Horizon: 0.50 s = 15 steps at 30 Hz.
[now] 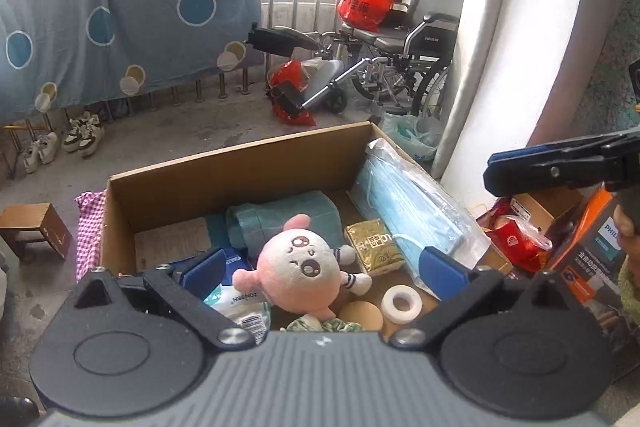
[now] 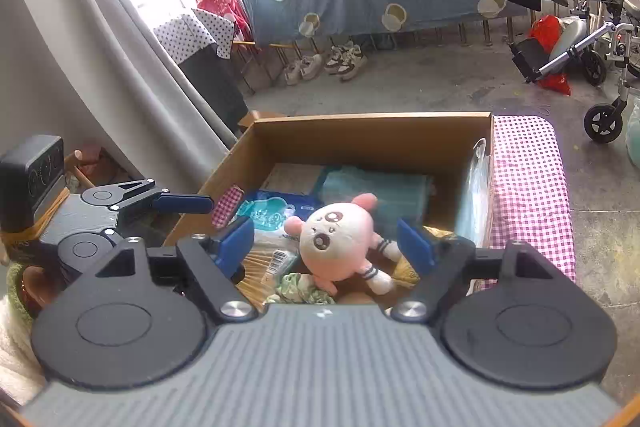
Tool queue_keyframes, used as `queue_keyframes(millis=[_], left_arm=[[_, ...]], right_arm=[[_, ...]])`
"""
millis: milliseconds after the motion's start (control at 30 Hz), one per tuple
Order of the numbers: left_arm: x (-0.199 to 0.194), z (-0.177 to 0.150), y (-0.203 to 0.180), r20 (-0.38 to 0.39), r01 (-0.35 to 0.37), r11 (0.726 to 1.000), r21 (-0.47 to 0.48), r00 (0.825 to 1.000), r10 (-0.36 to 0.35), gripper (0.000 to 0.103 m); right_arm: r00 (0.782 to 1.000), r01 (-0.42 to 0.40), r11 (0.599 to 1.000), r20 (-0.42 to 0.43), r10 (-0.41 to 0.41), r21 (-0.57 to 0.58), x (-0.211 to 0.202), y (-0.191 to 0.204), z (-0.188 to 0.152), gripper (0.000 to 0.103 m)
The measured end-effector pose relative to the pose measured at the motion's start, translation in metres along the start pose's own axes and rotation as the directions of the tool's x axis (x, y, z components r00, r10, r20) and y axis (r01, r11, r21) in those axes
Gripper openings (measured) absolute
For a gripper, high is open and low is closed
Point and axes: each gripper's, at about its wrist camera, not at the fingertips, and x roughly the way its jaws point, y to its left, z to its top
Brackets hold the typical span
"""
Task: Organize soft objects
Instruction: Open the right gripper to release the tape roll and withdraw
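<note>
Both grippers hang with their blue-padded jaws wide apart above an open cardboard box [image 1: 240,163], neither pressing on anything. The left gripper [image 1: 324,269] frames a pink-and-white plush toy [image 1: 298,267], which lies free on its back in the middle of the box, its face turned up and clear of both pads. The right gripper [image 2: 326,241] looks down on the same toy from the opposite side, its jaws likewise apart with the plush lying below, between them, untouched.

Around the toy, a rolled teal towel [image 1: 280,217] lies against the box's far wall, a gold foil packet [image 1: 374,247] sits just beside the toy's striped arm, and a clear bag of blue face masks [image 1: 412,211] leans along one side wall. A roll of white tape [image 1: 401,301] and a green patterned scrunchie [image 1: 320,325] rest near the toy's feet, with a pack of wet wipes [image 1: 236,301] at the other side.

The box stands on a surface covered with a pink checked cloth [image 2: 528,187]. Beyond it, on the concrete floor, are a wheelchair [image 1: 404,67], pairs of sneakers [image 1: 82,135] and a blue quilt [image 1: 120,23] draped over a railing.
</note>
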Motion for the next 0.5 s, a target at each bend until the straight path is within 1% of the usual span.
queue_keyframes(millis=[100,133,200,233,267,300,367,400,500], left_arm=[[-0.026,-0.006,0.009,0.007,-0.062,0.998,-0.033,0.998,0.062,0.103],[-0.032,-0.009,0.011,0.013,-0.085,0.995,-0.045,0.996,0.086,0.103],[-0.043,-0.015,0.014,0.033,-0.126,0.989,-0.072,0.991,0.128,0.103],[-0.047,-0.02,0.017,0.037,-0.156,0.983,-0.096,0.986,0.16,0.103],[-0.049,-0.023,0.017,0.034,-0.188,0.975,-0.115,0.981,0.193,0.103],[-0.05,-0.027,0.017,0.027,-0.232,0.963,-0.137,0.971,0.238,0.103],[-0.049,-0.036,0.017,0.022,-0.284,0.946,-0.157,0.957,0.291,0.103],[-0.047,-0.041,0.018,0.009,-0.303,0.94,-0.159,0.951,0.308,0.103],[-0.04,-0.051,0.02,-0.002,-0.313,0.94,-0.136,0.949,0.316,0.103]], right_arm=[[0.995,-0.019,0.999,0.097,0.014,0.047,-0.022,0.015,-0.015,0.092],[0.992,-0.02,0.998,0.122,0.012,0.06,-0.027,0.021,-0.021,0.101],[0.986,-0.022,0.996,0.167,0.008,0.081,-0.035,0.034,-0.034,0.102],[0.981,-0.012,0.996,0.193,-0.005,0.087,-0.037,0.043,-0.041,0.102],[0.979,0.008,0.997,0.203,-0.024,0.081,-0.038,0.052,-0.048,0.102],[0.978,0.027,0.997,0.205,-0.042,0.074,-0.037,0.059,-0.053,0.102],[0.969,0.093,0.993,0.221,-0.106,0.07,-0.034,0.075,-0.067,0.102],[0.965,0.122,0.99,0.227,-0.134,0.066,-0.031,0.081,-0.073,0.102],[0.946,0.212,0.974,0.234,-0.224,0.075,-0.023,0.092,-0.085,0.102]])
